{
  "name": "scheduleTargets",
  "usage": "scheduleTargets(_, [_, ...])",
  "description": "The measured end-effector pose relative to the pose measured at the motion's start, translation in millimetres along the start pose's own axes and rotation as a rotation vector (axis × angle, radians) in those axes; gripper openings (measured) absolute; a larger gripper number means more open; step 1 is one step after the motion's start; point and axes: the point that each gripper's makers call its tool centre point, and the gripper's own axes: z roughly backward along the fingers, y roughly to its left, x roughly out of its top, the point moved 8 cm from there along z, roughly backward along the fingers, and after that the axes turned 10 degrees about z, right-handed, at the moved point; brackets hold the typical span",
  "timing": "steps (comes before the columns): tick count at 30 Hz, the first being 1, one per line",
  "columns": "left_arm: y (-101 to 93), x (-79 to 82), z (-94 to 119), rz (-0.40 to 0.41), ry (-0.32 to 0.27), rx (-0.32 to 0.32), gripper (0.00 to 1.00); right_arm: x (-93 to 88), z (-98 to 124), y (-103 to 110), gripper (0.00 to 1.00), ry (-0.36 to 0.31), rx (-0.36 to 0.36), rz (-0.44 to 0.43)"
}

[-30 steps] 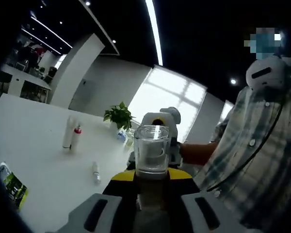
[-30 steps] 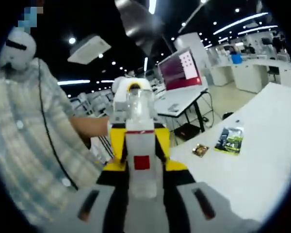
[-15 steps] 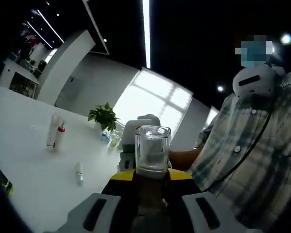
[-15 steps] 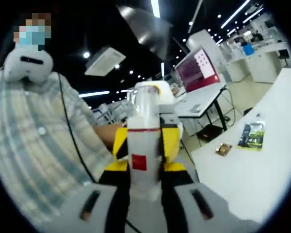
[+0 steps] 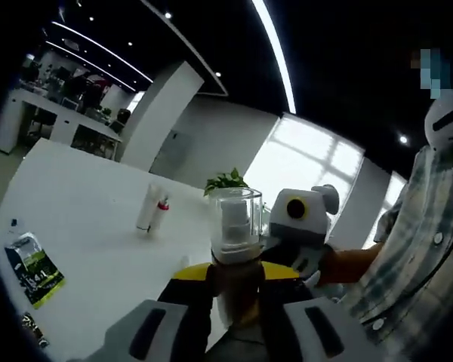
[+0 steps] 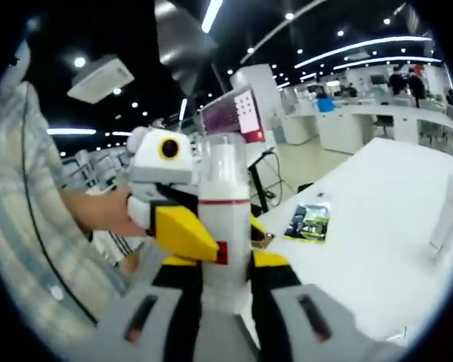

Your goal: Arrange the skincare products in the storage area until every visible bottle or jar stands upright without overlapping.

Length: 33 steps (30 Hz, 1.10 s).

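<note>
My left gripper (image 5: 235, 277) is shut on a bottle with a clear cap (image 5: 234, 223), held upright above the white table (image 5: 90, 226); its lower body is in shadow. Just right of it is my right gripper (image 5: 300, 226), in a person's hand. In the right gripper view, my right gripper (image 6: 221, 265) is shut on a white bottle with a red band and clear cap (image 6: 223, 219). My left gripper (image 6: 167, 188) crowds in from the left, with one yellow jaw against that bottle. Two slim white bottles (image 5: 151, 210) stand upright together on the table, and also show as slim white bottles (image 6: 448, 214) at the right edge.
A green packet (image 5: 32, 269) lies flat near the table's edge, seen as the green packet (image 6: 308, 221) beside a small brown item (image 6: 265, 240). A potted plant (image 5: 225, 182) stands at the far side. The person's plaid shirt (image 5: 408, 256) is close on the right.
Both cameras have swung, bringing more table into view. The other gripper, which sat straight behind each held bottle, now sits off to the side. Both bottles stay gripped.
</note>
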Motion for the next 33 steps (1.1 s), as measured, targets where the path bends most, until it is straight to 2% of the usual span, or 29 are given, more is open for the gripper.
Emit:
scheduleTargets(3, [0.7, -1.1, 0.9, 0.011, -0.03, 0.027, 0.22, -0.4, -3.8, -0.2, 0.21, -0.002, -0.049, -0.016])
scheduleTargets(6, [2.2, -2.7, 4.1, 0.007, -0.02, 0.04, 0.22, -2.5, -7.1, 1.5, 0.22, 0.018, -0.044, -0.013])
scheduleTargets(11, [3.2, -1.9, 9.6, -0.001, -0.002, 0.025, 0.21, -2.4, -8.1, 1.5, 0.23, 0.018, -0.011, 0.008])
scheduleTargets(13, [3.5, -0.4, 12.6, -0.017, 0.021, 0.01, 0.21, -2.0, -8.8, 1.5, 0.23, 0.017, 0.048, -0.002])
scheduleTargets(16, [-1.0, 0.3, 16.6, -0.039, 0.061, -0.061, 0.21, -0.4, -6.8, 3.2, 0.24, 0.011, 0.142, -0.032])
scheduleTargets(17, [-2.1, 0.3, 17.8, -0.048, 0.074, -0.07, 0.21, 0.4, -4.8, 4.3, 0.25, 0.016, 0.173, -0.017])
scheduleTargets(19, [-5.5, -2.7, 20.7, -0.044, 0.15, -0.126, 0.21, 0.6, -2.3, 10.1, 0.25, 0.022, 0.248, 0.009])
scheduleTargets(21, [-8.1, -6.4, 22.7, -0.061, 0.202, -0.163, 0.21, 0.7, 0.4, 15.2, 0.24, 0.02, 0.305, 0.01])
scheduleTargets(22, [-8.0, -6.4, 22.9, -0.068, 0.209, -0.169, 0.21, 0.1, 1.6, 18.5, 0.23, 0.025, 0.34, 0.013])
scheduleTargets(24, [-12.1, -8.8, 23.9, -0.07, 0.236, -0.205, 0.21, -1.6, 4.5, 20.1, 0.22, 0.018, 0.368, 0.0])
scheduleTargets(27, [-15.2, -10.7, 24.7, -0.071, 0.259, -0.239, 0.21, -3.4, 6.0, 23.5, 0.2, -0.01, 0.416, -0.067])
scheduleTargets(28, [-14.7, -10.1, 25.3, -0.069, 0.249, -0.241, 0.21, -4.4, 7.2, 22.1, 0.2, -0.006, 0.4, -0.051])
scheduleTargets(29, [-14.0, -8.6, 25.2, -0.073, 0.229, -0.241, 0.22, -2.2, 6.1, 21.5, 0.2, -0.041, 0.374, -0.025])
scheduleTargets(32, [-10.7, -4.6, 24.8, -0.049, 0.181, -0.22, 0.22, -0.7, 3.8, 17.9, 0.19, -0.082, 0.301, -0.064])
scheduleTargets(33, [-7.8, -2.8, 24.2, -0.037, 0.157, -0.192, 0.22, 0.1, 2.7, 15.6, 0.19, -0.086, 0.27, -0.062])
